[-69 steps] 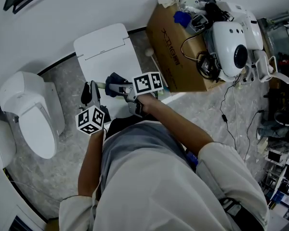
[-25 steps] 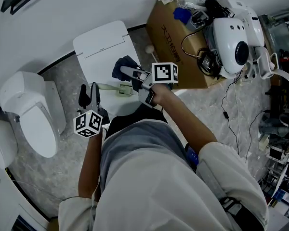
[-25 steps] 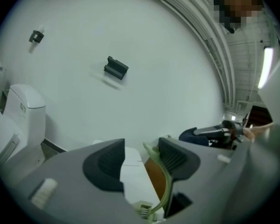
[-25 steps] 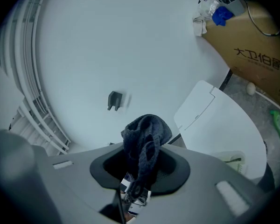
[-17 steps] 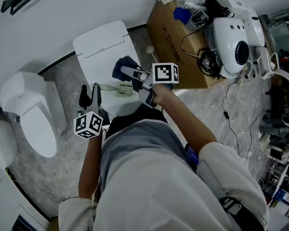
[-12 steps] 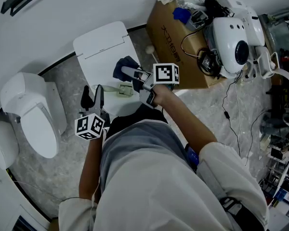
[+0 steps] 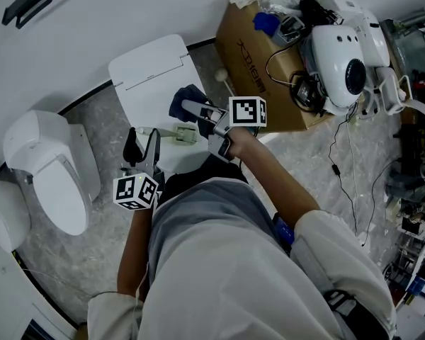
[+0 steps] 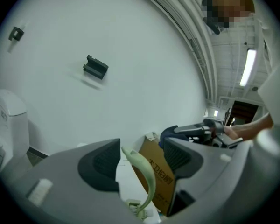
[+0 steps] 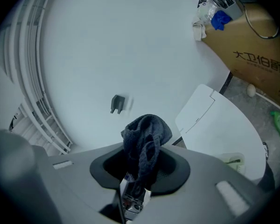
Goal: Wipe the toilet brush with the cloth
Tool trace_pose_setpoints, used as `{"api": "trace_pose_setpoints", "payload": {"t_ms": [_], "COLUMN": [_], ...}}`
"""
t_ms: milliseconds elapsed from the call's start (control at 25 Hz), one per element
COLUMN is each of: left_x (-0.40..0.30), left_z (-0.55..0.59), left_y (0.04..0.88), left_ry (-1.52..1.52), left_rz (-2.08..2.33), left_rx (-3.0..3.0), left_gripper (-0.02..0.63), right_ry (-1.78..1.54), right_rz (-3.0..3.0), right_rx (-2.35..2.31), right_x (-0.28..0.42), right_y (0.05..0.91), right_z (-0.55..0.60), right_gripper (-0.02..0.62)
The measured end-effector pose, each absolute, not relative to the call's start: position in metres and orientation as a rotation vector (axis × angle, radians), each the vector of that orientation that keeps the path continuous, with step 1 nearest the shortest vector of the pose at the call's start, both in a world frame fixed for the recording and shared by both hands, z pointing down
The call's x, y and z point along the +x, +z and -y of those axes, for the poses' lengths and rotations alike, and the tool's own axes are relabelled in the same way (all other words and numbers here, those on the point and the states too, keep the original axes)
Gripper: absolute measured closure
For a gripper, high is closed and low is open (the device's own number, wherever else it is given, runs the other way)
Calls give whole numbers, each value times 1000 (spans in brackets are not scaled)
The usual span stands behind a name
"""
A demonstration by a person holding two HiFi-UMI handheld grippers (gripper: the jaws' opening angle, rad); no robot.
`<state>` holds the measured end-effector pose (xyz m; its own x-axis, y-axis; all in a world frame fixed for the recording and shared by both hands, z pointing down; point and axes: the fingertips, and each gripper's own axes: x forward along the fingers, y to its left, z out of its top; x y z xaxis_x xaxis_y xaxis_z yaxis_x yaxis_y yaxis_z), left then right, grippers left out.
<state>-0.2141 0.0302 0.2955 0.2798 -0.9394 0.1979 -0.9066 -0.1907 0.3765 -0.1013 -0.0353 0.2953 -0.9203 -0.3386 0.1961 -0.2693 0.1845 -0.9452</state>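
Note:
The toilet brush, pale green, lies on a closed white lid. My left gripper is at its handle end. In the left gripper view the curved green handle stands between the two pads, close to the left one and apart from the right one, so the left gripper is open around it. My right gripper hovers just beyond the brush's far end, shut on a dark blue cloth. The cloth bunches up out of the right gripper.
A white toilet stands to the left on the grey marbled floor. A cardboard box with a white device and cables on it sits to the right. A black bracket hangs on the wall.
The right gripper has lifted the cloth off the brush, away and to the right, then held still. The left gripper has edged right, so the handle end now sits between its jaws.

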Motion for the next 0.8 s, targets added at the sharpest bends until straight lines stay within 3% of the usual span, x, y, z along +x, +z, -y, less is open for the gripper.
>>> {"api": "trace_pose_setpoints", "payload": {"t_ms": [800], "left_x": [-233], "left_z": [-73], "left_y": [205], "left_ry": [-185], "left_rz": [1744], "left_rx": [2151], "left_gripper": [606], "right_ry": [-1254], "right_rz": [-2901], "right_rx": [-765], "right_x": [-79], "right_y": [233], "right_z": [7], "right_gripper": [494]}}
